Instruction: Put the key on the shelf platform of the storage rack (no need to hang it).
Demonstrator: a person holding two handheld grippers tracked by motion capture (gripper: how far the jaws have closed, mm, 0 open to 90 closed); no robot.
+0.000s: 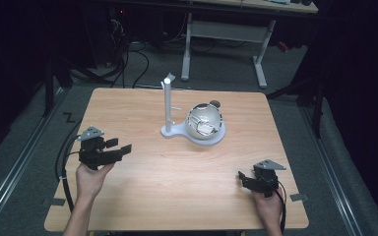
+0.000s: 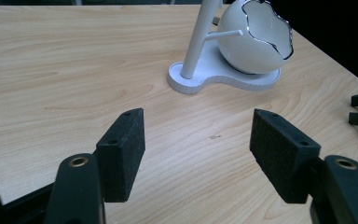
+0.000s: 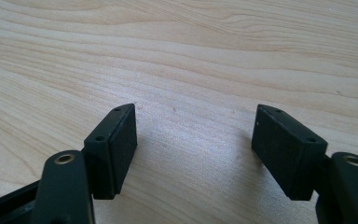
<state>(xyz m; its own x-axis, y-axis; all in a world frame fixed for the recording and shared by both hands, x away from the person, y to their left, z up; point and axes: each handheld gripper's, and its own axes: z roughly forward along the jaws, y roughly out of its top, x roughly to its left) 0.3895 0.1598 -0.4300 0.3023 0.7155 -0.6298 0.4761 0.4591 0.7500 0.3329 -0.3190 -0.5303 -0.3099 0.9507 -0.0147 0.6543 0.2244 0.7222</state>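
Our left claw (image 1: 120, 146) hangs wide open and empty over the left of the surface (image 1: 152, 187), aimed toward the white stand (image 1: 193, 132), while our right claw (image 1: 243, 177) rests low near the right front corner, also wide open with nothing in it. We see the stand at mid-surface, well apart from both. Its post (image 1: 168, 105) rises upright, its flat base runs left to right, and a cracked-open white ball (image 1: 204, 121) sits on the right end.

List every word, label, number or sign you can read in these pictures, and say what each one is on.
None: no readable text anywhere.
The white stand, the egg-shaped bowl, the wooden table, the left gripper and the right gripper are all unmarked.
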